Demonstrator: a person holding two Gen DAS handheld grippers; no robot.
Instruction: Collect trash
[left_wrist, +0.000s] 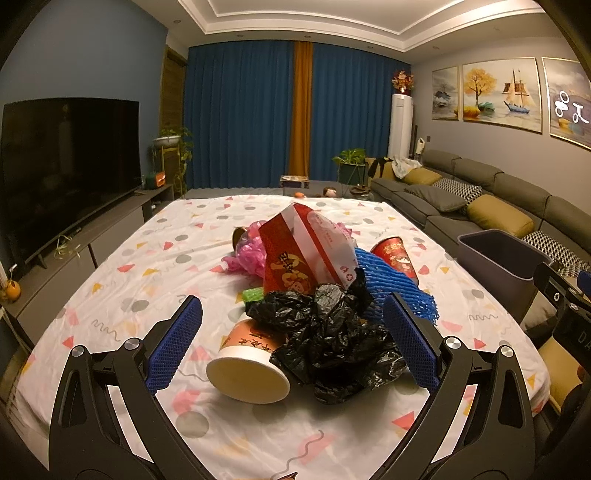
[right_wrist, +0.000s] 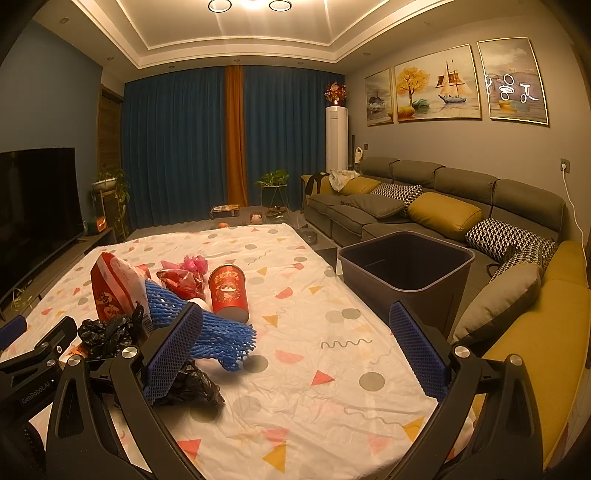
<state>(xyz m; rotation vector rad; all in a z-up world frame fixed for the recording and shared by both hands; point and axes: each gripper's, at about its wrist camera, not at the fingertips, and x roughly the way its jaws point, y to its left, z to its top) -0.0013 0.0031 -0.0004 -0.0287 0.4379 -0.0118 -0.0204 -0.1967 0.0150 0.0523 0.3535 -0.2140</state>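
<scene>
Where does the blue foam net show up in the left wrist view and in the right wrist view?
Left wrist: blue foam net right of centre, behind the black bag.
Right wrist: lower left, beyond the right gripper's left finger.
Shared landmark: red cup beside it.

tablecloth (right_wrist: 332, 387): white — pink, yellow, grey shapes;
crumpled bag (left_wrist: 332, 343): black;
foam net (left_wrist: 399, 288): blue;
cup (right_wrist: 229, 291): red — gold print;
bin (right_wrist: 406, 273): dark grey

Warm dim living room: long grey sectional sofa (right_wrist: 424, 206) with mustard cushions along the right wall, three framed paintings (right_wrist: 437, 86) above it, floor-length blue curtains (right_wrist: 177, 147), big dark flat-screen TV (left_wrist: 70, 166) left.
</scene>
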